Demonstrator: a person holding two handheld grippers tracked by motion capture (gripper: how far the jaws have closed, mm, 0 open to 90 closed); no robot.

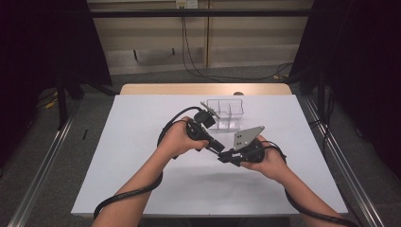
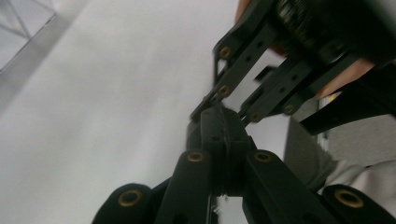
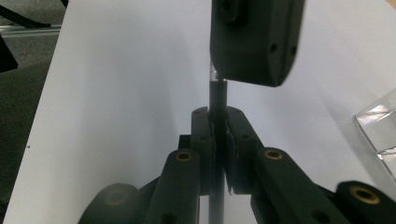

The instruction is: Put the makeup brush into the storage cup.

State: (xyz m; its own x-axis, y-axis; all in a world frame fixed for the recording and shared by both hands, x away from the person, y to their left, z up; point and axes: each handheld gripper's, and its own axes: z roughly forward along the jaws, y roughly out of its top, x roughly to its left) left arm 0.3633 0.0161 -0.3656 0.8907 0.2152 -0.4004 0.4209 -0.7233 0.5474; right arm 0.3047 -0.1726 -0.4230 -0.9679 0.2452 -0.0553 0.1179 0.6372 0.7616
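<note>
Black pen (image 3: 217,95) pinched by both right gripper (image 3: 219,135) and left gripper (image 1: 222,150); a skewed pull could twist it loose onto the table (image 1: 142,142).

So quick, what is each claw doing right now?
Left gripper: shut on one end of a thin dark rod.
Right gripper: shut on the same rod.

Both forearms come in from the near edge of the counter (image 1: 142,198). Left gripper (image 1: 222,149) and right gripper (image 1: 223,157) meet tip to tip above the counter's middle. Left fingers (image 2: 212,135) pressed together; right fingers (image 3: 201,135) clamped on a thin dark rod (image 3: 217,95).
</note>
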